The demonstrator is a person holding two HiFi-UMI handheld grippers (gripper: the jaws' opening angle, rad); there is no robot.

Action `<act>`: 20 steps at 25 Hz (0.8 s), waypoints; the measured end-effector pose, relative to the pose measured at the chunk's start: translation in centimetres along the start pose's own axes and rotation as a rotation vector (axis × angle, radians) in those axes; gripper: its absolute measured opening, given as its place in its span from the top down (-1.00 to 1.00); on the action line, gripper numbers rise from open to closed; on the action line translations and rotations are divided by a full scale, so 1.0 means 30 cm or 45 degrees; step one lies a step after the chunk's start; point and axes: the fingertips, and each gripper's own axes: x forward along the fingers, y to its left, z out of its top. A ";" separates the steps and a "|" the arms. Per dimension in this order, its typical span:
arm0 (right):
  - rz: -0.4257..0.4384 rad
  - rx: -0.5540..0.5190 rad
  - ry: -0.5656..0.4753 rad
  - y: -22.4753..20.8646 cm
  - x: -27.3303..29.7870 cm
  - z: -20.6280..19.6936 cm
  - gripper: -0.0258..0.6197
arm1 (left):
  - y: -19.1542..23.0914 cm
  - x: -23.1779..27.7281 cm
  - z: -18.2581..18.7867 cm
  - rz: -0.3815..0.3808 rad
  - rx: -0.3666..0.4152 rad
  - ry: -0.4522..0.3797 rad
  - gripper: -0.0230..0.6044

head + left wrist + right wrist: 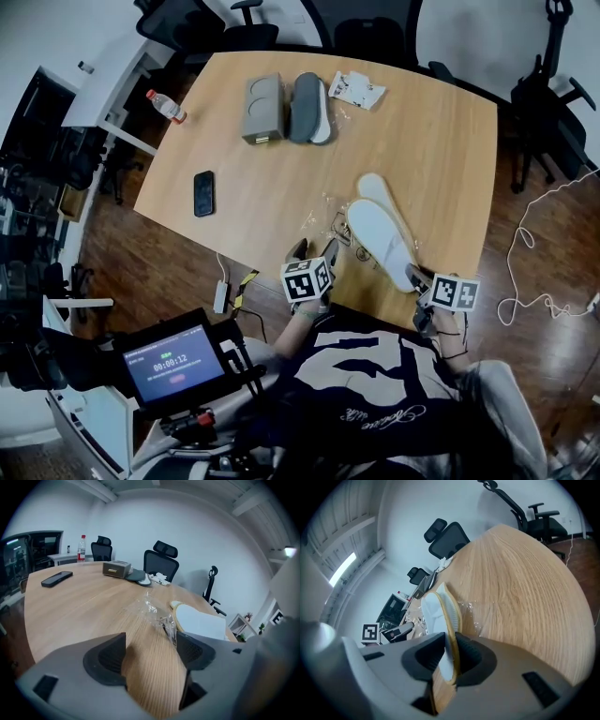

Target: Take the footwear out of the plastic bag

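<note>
Just right of the plastic bag [323, 217], the white slippers [381, 234] lie on the table [412, 141], heel rim between the slack, unclamped right tongs [449, 656]. Left tongs [150, 648] gape empty near the bag; confirm no film clings before withdrawing.

1. White slippers [382, 230]: a flat pair with thin tan-edged soles, lying side by side on the wooden table near its front edge, toes pointing away from the person.
2. Nearer slipper [380, 242]: overlaps the farther slipper [375, 187]. Its heel reaches the table edge and stands between the jaws of the right gripper [449, 658], which are slightly apart around it.
3. Plastic bag [328, 223]: clear, crumpled and flattened on the table, touching the left side of the nearer slipper. Whether any part of the pair is still inside it cannot be told.
</note>
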 end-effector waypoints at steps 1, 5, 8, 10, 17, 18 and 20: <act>-0.021 -0.040 -0.015 0.006 -0.004 0.006 0.71 | 0.009 -0.013 0.004 -0.010 -0.031 -0.015 -0.12; -0.098 -0.189 -0.071 0.042 -0.023 0.034 0.59 | 0.011 -0.063 0.033 -0.092 -0.106 -0.098 -0.12; -0.117 -0.220 -0.160 0.074 -0.063 0.053 0.44 | 0.007 -0.109 0.051 -0.139 -0.082 -0.138 -0.11; -0.132 -0.222 -0.229 0.094 -0.094 0.065 0.44 | 0.014 -0.144 0.067 -0.152 -0.081 -0.178 -0.11; -0.174 -0.267 -0.439 0.184 -0.217 0.082 0.44 | -0.031 -0.242 0.100 -0.304 -0.189 -0.306 0.18; -0.162 -0.280 -0.448 0.206 -0.227 0.076 0.44 | -0.047 -0.255 0.096 -0.339 -0.206 -0.314 0.24; -0.139 -0.312 -0.466 0.251 -0.238 0.064 0.47 | -0.081 -0.284 0.085 -0.406 -0.232 -0.332 0.45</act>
